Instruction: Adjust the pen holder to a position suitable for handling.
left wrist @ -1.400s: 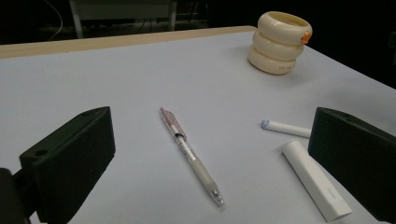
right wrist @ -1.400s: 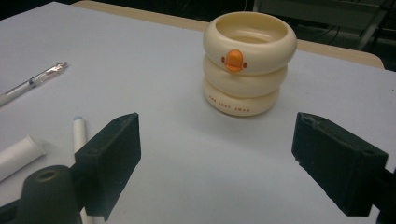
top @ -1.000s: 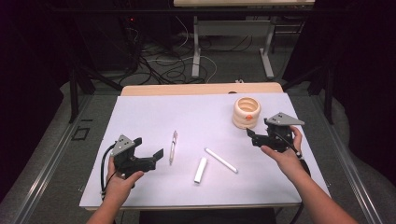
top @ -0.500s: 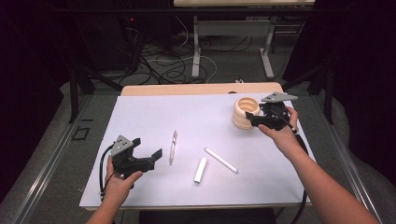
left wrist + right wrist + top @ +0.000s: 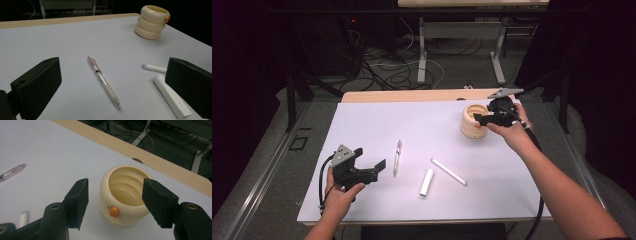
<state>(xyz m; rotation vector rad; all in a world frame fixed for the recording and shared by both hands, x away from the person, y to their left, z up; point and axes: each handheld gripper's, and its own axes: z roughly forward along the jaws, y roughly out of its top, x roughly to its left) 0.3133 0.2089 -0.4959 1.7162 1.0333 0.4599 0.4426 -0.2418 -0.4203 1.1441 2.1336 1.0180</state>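
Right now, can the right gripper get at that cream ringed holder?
Probably yes. The right gripper hangs just above the cream holder, jaws spread to either side of its rim, nothing between them, pads not yet touching it.

Table (image 5: 362,120) with cup (image 5: 473,121), pen (image 5: 397,157)

overhead light falls bright on the white table (image 5: 362,125); the room beyond stays dark, pictures slightly soft.
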